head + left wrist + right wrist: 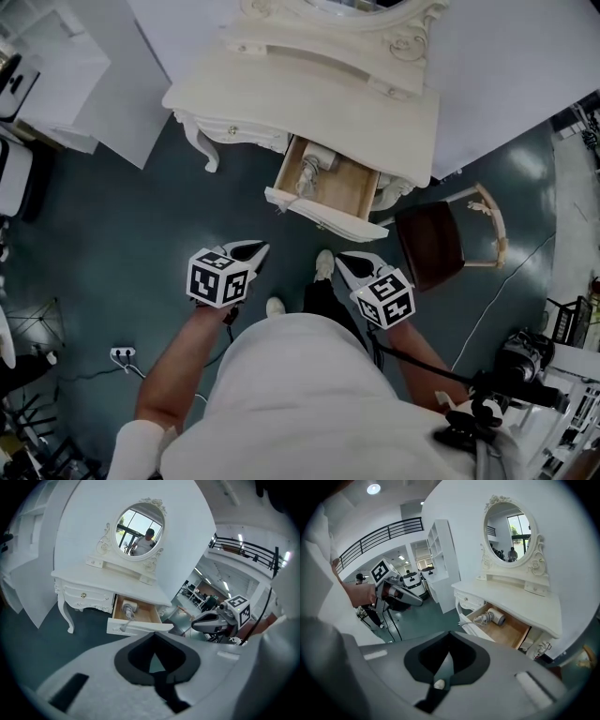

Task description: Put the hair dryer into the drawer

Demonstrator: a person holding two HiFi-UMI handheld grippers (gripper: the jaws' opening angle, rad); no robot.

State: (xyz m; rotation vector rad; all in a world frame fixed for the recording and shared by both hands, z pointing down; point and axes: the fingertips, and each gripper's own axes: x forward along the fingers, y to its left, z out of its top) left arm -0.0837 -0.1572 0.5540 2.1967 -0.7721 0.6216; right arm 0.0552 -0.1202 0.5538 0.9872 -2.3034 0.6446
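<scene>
The hair dryer (315,161) lies inside the open wooden drawer (354,189) of the white dressing table (309,94), with its cord bundled beside it. It also shows in the left gripper view as the hair dryer (129,610) and in the right gripper view as the hair dryer (492,617). My left gripper (254,250) and right gripper (344,262) hover side by side over the floor, well short of the drawer front. Both are shut with nothing between the jaws. The left gripper (154,635) and right gripper (450,634) both point toward the table.
A brown-seated chair (431,242) stands right of the drawer. The oval mirror (139,529) tops the table. A power strip (122,353) and cable lie on the dark floor at left. Equipment (525,375) crowds the lower right. The person's shoes (323,264) are between the grippers.
</scene>
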